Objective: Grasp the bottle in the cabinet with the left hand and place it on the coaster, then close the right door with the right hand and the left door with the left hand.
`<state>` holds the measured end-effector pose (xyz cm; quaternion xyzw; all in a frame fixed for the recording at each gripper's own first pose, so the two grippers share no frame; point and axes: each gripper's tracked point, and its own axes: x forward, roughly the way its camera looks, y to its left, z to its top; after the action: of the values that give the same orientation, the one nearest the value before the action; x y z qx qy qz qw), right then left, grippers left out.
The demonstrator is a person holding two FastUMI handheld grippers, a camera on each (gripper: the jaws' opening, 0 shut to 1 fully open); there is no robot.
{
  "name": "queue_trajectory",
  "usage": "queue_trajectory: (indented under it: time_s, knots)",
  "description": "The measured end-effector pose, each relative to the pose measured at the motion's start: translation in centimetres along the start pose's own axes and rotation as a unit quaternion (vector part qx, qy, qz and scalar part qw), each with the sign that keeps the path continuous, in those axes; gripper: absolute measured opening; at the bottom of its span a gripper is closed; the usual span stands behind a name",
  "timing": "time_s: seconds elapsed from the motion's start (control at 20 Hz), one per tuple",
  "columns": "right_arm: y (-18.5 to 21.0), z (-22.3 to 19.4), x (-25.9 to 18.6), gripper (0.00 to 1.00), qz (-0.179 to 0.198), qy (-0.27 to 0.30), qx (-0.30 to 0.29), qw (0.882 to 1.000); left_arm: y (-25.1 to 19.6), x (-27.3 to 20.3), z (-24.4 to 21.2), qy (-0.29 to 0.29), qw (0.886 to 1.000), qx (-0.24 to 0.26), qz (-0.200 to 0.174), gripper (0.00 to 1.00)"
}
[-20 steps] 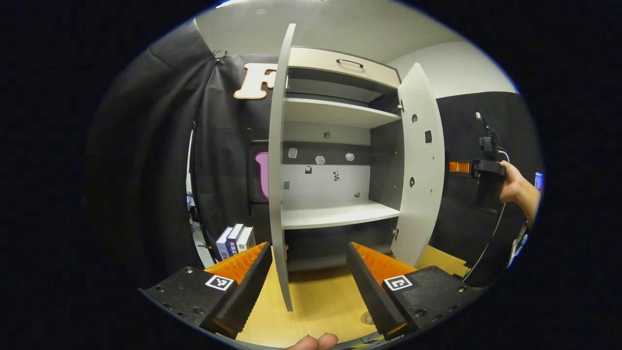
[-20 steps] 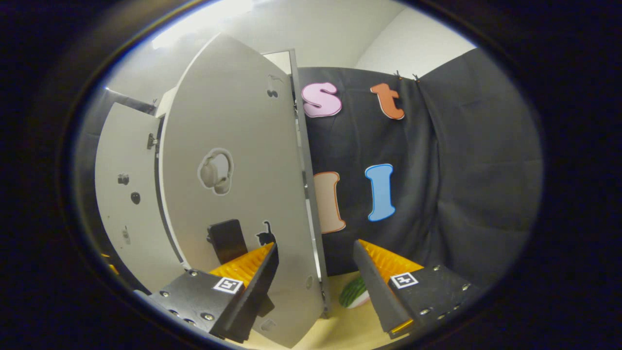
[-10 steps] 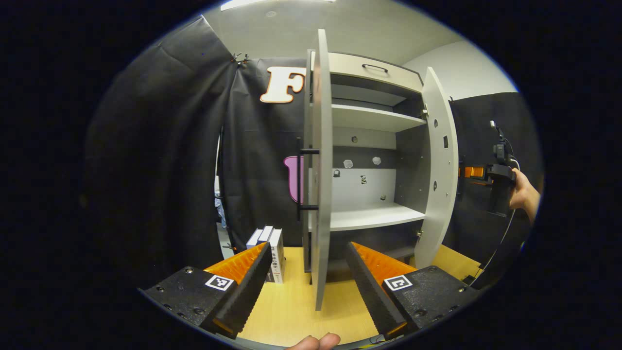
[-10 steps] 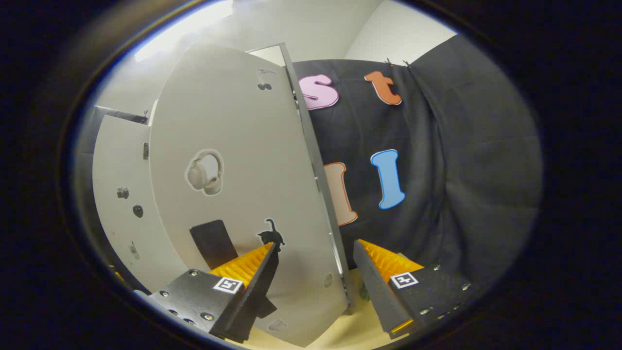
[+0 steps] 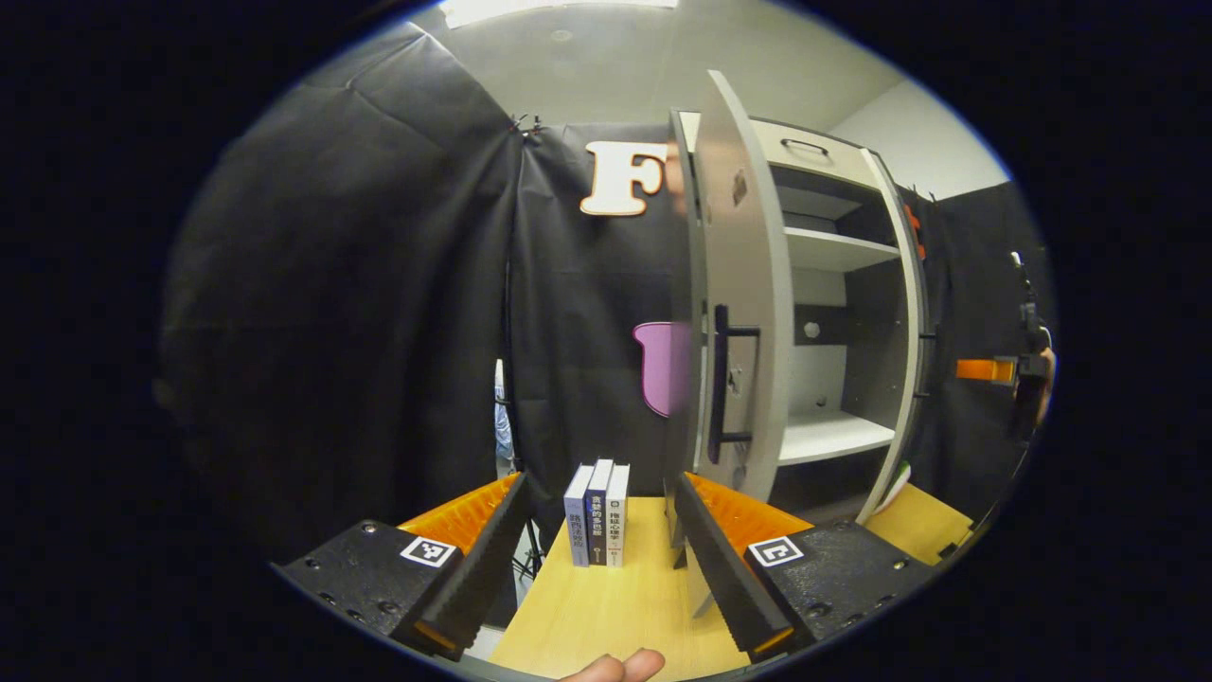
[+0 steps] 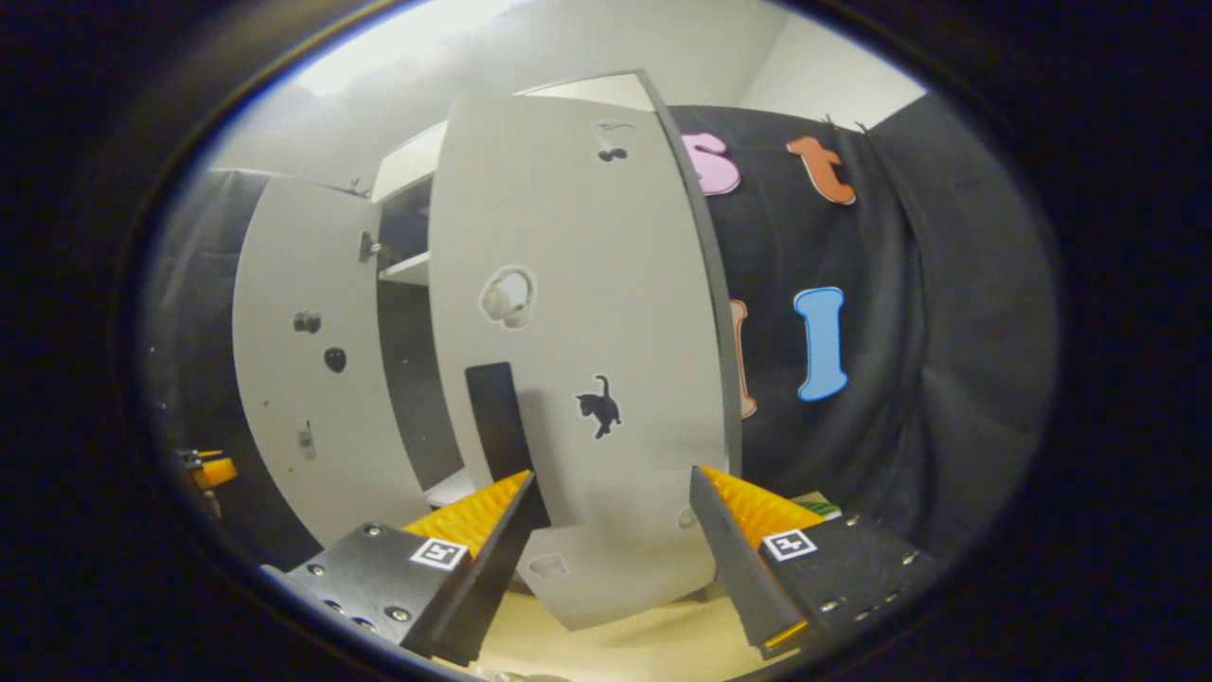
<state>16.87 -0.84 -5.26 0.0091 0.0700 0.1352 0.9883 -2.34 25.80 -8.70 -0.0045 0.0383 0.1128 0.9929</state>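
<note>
Now | left gripper [image 5: 597, 559] released | right gripper [image 6: 615, 559] released | books [image 5: 597, 512] spine text illegible

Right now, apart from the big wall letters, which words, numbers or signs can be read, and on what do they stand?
Spines of the three books: printed characters, too small to read.
Right door: cat sticker and headphones sticker, pictures without words.

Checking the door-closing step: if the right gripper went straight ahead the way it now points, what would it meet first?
Most likely the outer face of the right door: the right gripper, jaws open, points at its lower part, beside the dark handle. Depth is unclear, so contact can't be confirmed.
</note>
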Motion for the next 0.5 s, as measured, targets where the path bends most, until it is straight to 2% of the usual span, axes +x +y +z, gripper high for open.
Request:
queue_trajectory:
  time_s: [0.1,0.15,0.2,0.25,0.3,0.4,0.5]
  knots:
    - [1.3,-0.2,-1.6,0.98,0.019,-0.004,0.006,1.000,1.2,0.9,0.8,0.003,1.000,-0.023,0.006,0.96]
    - [2.3,-0.3,-2.9,0.98,0.034,-0.005,0.007,0.999,1.6,1.4,1.4,0.003,1.000,-0.029,0.008,0.94]
    - [2.9,-0.2,-4.1,1.00,0.045,-0.008,0.006,0.999,2.1,1.8,1.8,0.002,0.999,-0.031,0.008,0.96]
    - [3.2,-0.1,-5.5,0.98,0.054,-0.011,0.005,0.998,2.6,2.2,2.3,0.005,1.000,-0.028,0.007,0.94]
    - [3.3,0.0,-6.7,0.98,0.058,-0.013,0.007,0.998,2.9,2.7,2.6,0.006,1.000,-0.025,0.006,0.92]
    - [3.7,0.3,-9.0,0.98,0.063,-0.018,0.015,0.998,3.1,3.6,3.6,0.006,1.000,-0.022,0.003,1.00]
    - [3.3,1.4,-10.9,0.98,0.059,-0.030,0.011,0.998,3.3,5.0,4.9,-0.002,1.000,-0.024,0.003,0.96]
